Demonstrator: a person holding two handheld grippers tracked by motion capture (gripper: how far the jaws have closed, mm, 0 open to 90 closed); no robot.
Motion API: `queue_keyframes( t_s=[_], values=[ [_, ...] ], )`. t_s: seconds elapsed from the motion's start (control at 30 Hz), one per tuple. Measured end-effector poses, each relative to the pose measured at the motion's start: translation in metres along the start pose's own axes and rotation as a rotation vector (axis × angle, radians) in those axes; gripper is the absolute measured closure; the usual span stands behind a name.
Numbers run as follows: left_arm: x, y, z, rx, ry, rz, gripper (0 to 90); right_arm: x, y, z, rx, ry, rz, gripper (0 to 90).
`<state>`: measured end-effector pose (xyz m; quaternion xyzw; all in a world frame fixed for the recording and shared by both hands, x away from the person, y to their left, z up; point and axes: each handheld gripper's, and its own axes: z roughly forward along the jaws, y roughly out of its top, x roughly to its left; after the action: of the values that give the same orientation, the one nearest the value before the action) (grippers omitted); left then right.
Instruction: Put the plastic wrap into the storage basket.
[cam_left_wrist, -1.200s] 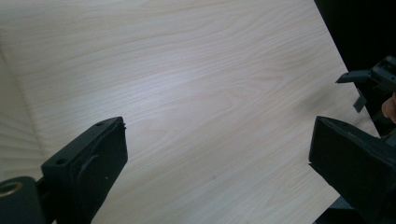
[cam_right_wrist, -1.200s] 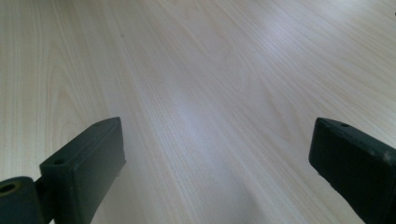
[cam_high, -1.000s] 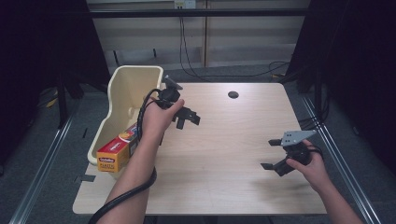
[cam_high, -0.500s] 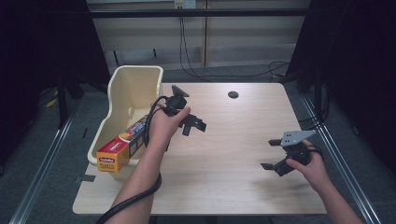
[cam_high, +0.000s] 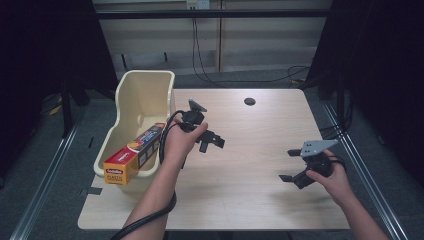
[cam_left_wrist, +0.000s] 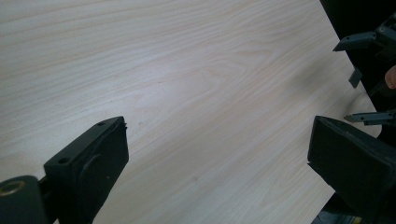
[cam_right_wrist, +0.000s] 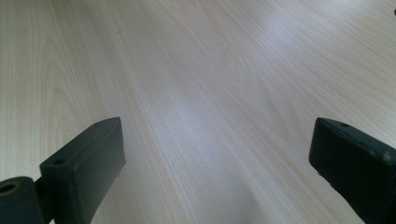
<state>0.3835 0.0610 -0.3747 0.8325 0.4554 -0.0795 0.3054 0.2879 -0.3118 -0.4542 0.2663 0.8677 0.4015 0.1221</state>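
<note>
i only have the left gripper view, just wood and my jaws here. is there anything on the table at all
Observer: Yes. A cream plastic bin sits at the far left edge of the light wooden table.
Operator: anything in the bin
Observer: A long orange and yellow cardboard box lies in it, one end sticking out over the near rim.
Operator: is the right gripper holding something
Observer: No. The right gripper is open with bare wood between its jaws, as is your left gripper.
</note>
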Motion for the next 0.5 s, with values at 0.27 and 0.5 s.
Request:
queue_keyframes(
  t_s=[0.27,0.5],
  values=[
    [0.003,-0.011,0.015,0.011,-0.02,-0.001,5.0,0.0,-0.002,0.003,0.023,-0.01,-0.01,3.3],
    [0.006,-0.022,0.028,0.018,-0.043,-0.003,5.0,0.0,-0.004,0.005,0.041,-0.017,-0.013,3.3]
  ],
)
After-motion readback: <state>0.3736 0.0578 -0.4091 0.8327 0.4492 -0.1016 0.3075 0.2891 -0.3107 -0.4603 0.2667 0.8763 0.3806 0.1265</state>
